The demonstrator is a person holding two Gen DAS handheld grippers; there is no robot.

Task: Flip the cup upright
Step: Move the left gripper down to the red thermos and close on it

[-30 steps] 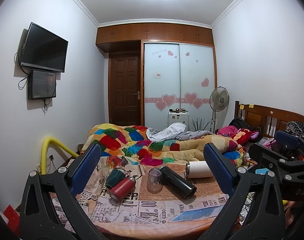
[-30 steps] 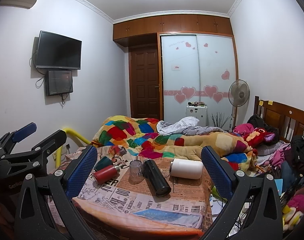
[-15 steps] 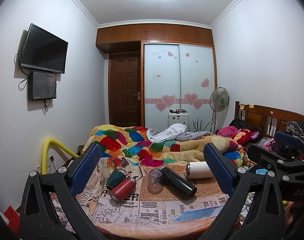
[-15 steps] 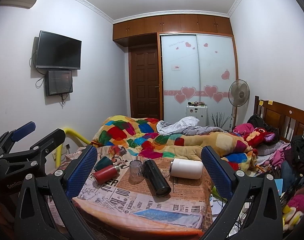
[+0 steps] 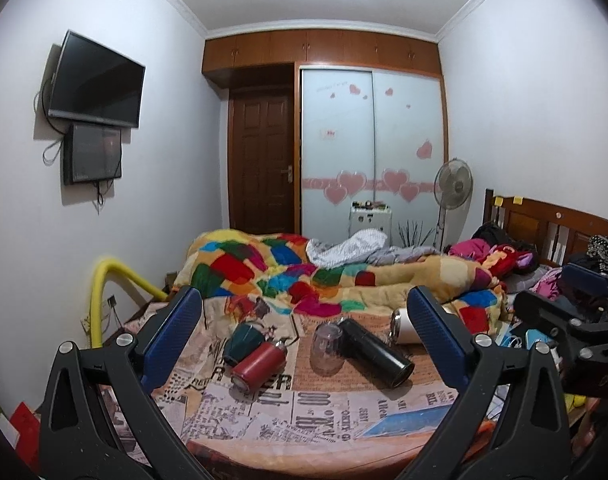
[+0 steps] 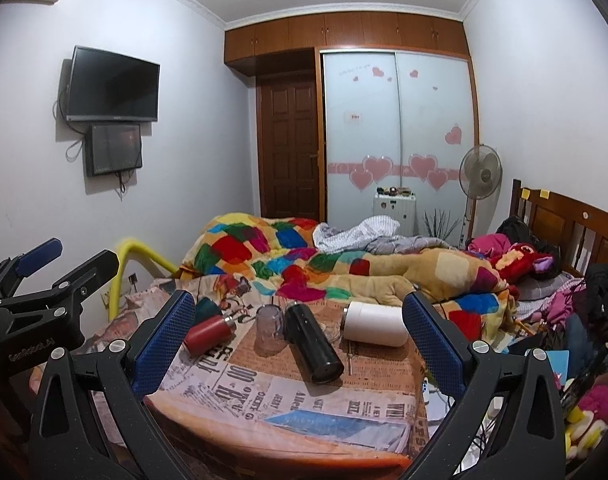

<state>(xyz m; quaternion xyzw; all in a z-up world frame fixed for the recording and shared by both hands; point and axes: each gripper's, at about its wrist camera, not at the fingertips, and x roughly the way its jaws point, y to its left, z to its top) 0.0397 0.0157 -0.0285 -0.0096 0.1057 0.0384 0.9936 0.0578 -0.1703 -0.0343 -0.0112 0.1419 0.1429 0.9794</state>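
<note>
5 cylindrical cups [image 5: 378, 351] lie on newsprint cloth [image 5: 312, 408]

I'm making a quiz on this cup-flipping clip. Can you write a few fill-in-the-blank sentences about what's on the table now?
1. The black flask lies on its ____.
2. Between the black flask and the red bottle stands a clear ____.
3. The table is covered with a cloth printed like ____.
4. Both grippers, left and right, are ____ and hold nothing.

Missing words: side; cup; newspaper; open
</note>
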